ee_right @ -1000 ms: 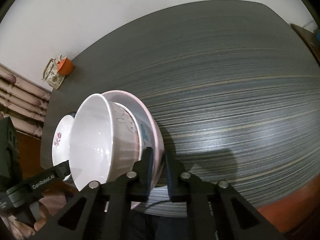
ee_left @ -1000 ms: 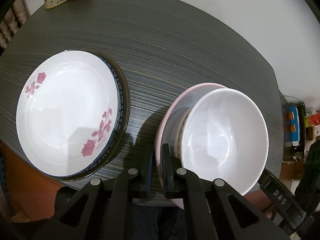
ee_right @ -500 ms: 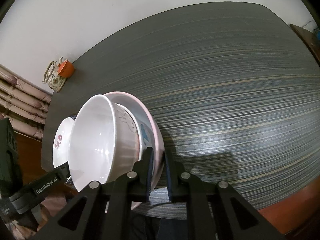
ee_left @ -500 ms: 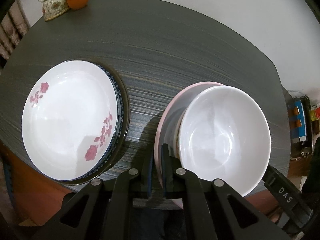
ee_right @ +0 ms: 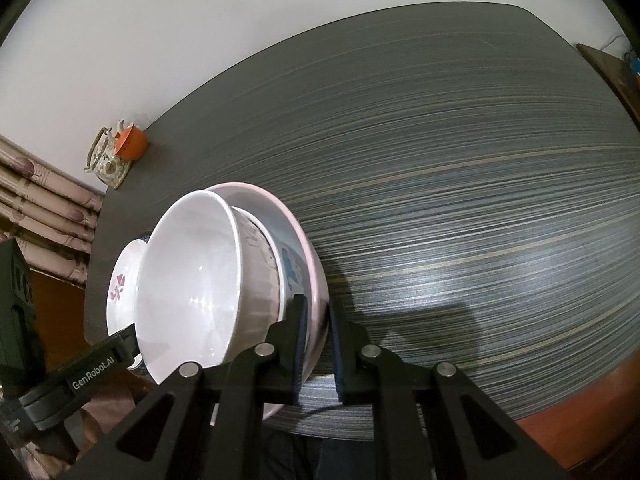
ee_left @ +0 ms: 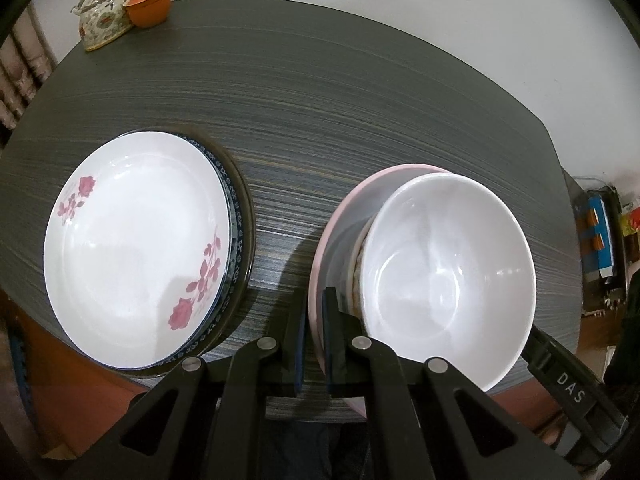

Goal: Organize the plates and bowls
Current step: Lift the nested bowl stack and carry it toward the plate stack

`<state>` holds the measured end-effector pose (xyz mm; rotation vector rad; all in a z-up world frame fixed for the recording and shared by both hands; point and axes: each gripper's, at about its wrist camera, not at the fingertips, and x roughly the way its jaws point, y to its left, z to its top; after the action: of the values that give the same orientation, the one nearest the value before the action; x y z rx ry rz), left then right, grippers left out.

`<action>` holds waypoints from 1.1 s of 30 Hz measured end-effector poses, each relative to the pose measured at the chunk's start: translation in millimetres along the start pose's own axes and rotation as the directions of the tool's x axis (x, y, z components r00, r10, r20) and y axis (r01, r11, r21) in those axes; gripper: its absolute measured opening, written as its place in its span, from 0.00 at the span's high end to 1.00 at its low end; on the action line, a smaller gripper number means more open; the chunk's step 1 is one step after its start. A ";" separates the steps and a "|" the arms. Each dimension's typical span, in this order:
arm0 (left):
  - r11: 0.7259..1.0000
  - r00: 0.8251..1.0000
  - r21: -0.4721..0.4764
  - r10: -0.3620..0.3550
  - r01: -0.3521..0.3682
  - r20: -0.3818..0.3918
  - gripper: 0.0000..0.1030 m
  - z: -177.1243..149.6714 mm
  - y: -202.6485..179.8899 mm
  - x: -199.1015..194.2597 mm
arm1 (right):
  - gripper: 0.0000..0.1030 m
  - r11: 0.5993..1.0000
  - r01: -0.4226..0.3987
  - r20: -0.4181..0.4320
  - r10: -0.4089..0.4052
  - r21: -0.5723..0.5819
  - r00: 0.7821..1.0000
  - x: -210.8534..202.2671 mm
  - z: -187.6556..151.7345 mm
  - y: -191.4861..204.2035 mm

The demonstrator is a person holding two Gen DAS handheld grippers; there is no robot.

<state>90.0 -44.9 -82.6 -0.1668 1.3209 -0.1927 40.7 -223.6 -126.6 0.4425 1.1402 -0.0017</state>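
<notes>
A pink bowl (ee_left: 340, 220) carries a nested stack topped by a plain white bowl (ee_left: 448, 272). My left gripper (ee_left: 315, 300) is shut on the pink rim's left side. My right gripper (ee_right: 318, 304) is shut on the opposite side of that pink bowl (ee_right: 308, 248), where a bowl with a blue motif (ee_right: 290, 268) sits under the white bowl (ee_right: 188, 280). The stack hangs over the table's near edge, with a shadow beneath it. To its left lies a plate stack (ee_left: 136, 240) topped by a white plate with pink flowers, also visible in the right wrist view (ee_right: 122, 276).
The dark striped table (ee_left: 320, 100) stretches away to a white wall. A patterned teapot (ee_left: 102, 20) and an orange cup (ee_left: 150, 4) stand at its far left corner. Cluttered shelving (ee_left: 600, 240) sits beyond the right edge. The table's right half (ee_right: 480, 200) carries nothing.
The left wrist view has shifted, so the teapot and the far part of the table now show more fully. Both grips on the pink bowl are unchanged, and the right view barely differs.
</notes>
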 end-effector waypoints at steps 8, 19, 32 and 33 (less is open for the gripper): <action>1.000 1.000 -0.006 -0.017 0.017 0.000 0.97 1.1 5.4 2.6 | 0.89 1.000 0.027 0.011 -0.027 -0.008 1.000 1.7 -0.3 9.4; 1.000 1.000 -0.009 -0.028 0.029 0.009 0.97 3.7 13.4 -1.6 | 0.89 0.999 0.034 0.015 -0.034 -0.008 0.999 1.1 3.7 14.0; 1.000 0.999 -0.013 -0.014 0.015 0.043 0.97 7.3 33.2 -25.0 | 0.89 0.997 0.037 0.020 -0.036 -0.064 0.999 -8.7 7.6 36.3; 1.000 0.999 -0.013 -0.011 0.011 0.049 0.97 8.0 35.5 -28.1 | 0.89 0.997 0.034 0.020 -0.033 -0.068 0.999 -9.3 9.4 38.5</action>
<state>92.7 -3.7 -62.4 -0.1886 1.2727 -0.1883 53.7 -193.6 -102.2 0.3615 1.1256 0.0041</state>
